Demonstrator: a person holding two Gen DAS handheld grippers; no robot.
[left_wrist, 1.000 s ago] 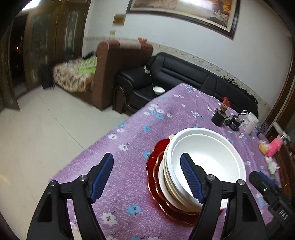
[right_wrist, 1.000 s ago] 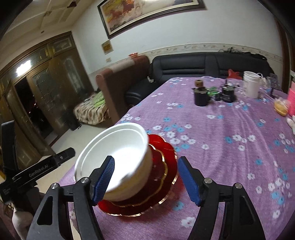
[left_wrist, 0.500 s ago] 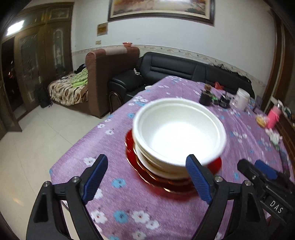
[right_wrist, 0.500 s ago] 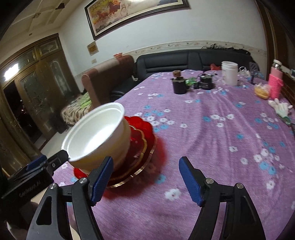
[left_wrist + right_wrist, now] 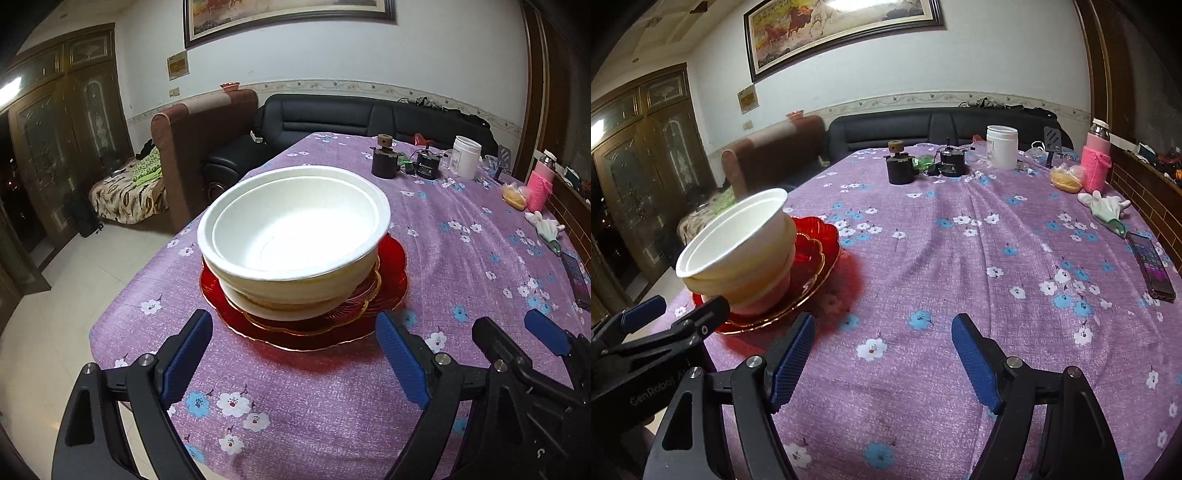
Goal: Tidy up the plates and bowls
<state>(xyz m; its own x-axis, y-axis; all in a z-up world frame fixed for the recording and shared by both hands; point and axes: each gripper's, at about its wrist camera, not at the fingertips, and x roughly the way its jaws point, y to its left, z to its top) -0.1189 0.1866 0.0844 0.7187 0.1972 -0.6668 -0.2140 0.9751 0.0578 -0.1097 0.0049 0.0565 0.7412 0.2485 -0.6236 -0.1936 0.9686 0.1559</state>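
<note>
Purple floral tablecloth throughout. Stacked white bowls on red plates, frame centre. Left gripper and right gripper both released, holding nothing, lower frame.

Over the last second the left tongs have drawn back from the stack of white bowls, which a second ago sat close beside their right pad and now stands clear ahead of both pads on the red plates. The right tongs have swung away to the right: the stack had lain between their pads and is now off to their left, with only the purple flowered desk cloth between the pads.
</note>
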